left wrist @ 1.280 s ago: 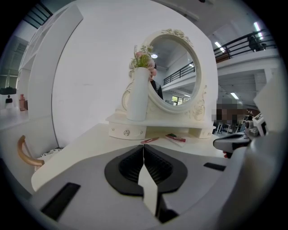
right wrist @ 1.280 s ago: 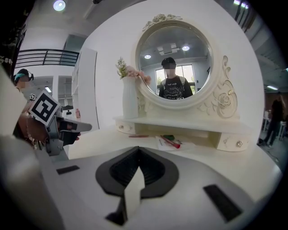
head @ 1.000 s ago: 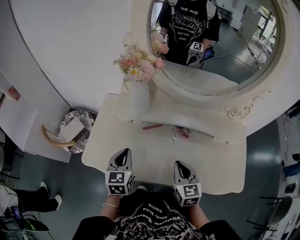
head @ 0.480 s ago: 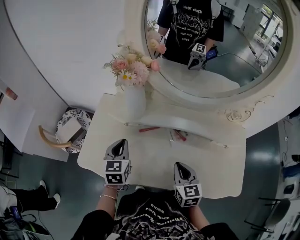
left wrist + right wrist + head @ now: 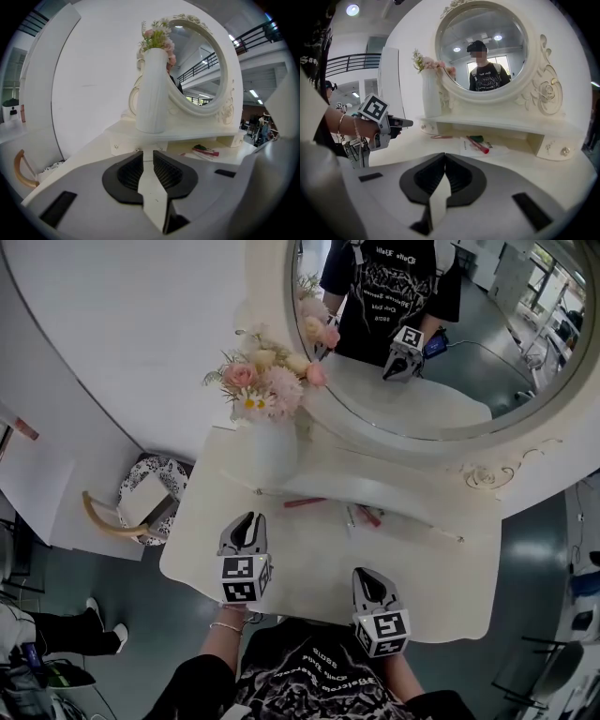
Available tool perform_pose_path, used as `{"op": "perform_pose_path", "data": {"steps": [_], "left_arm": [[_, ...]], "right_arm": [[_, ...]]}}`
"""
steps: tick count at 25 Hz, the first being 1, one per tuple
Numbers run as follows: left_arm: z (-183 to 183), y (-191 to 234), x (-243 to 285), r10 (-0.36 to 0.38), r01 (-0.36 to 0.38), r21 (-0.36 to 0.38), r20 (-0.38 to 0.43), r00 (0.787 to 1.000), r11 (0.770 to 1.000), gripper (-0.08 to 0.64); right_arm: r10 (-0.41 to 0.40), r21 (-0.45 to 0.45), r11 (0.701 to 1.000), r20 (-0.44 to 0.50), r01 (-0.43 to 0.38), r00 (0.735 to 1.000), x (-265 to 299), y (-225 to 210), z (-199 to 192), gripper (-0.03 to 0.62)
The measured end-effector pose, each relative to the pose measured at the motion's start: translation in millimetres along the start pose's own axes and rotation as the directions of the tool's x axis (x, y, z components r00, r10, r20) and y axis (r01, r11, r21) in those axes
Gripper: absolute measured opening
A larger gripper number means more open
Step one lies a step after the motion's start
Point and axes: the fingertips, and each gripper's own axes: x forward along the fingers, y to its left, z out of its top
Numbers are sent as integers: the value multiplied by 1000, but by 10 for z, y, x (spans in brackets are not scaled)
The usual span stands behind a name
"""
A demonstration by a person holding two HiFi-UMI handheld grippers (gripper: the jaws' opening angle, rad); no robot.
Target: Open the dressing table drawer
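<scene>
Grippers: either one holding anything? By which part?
Nothing held: left gripper jaws have just been opening, narrow gap, nothing in it; right gripper jaws together, empty.

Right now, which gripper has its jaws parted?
The left gripper: its jaws have just been opening and show a narrow gap with nothing between them, while the right gripper has its tips touching.

We hold one hand-held gripper in each hand, both pointing ahead and tipped a little downward. Our left hand-held gripper (image 5: pixel 246 522) reaches further forward than the right one. Its jaws have just been opening and stand a narrow gap apart, with nothing between them. Our right hand-held gripper (image 5: pixel 366 575) has its jaws closed tip to tip, empty. Our left wrist (image 5: pixel 223 636) is bare.
</scene>
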Motion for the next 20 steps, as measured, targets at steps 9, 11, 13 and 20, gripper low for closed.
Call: {"op": "perform_pose_path", "data": {"steps": [9, 11, 13, 20], "left_arm": [[-1, 109, 239, -15, 15, -3, -22, 1000, 1000, 157], [-14, 132, 279, -7, 7, 2, -32, 999, 1000, 164], [-19, 159, 303, 4, -4, 2, -38, 999, 1000, 164], [-52, 136, 437, -3, 3, -3, -54, 999, 1000, 183]], "right_arm": [[0, 0, 1000, -9, 0, 1000, 27, -66, 17, 11], [2, -9, 1000, -8, -2, 1000, 31, -70, 23, 11], [1, -14, 1000, -5, -1, 1000, 33, -79, 34, 11], [-24, -15, 1000, -6, 24, 1000, 1, -179, 42, 11]]}}
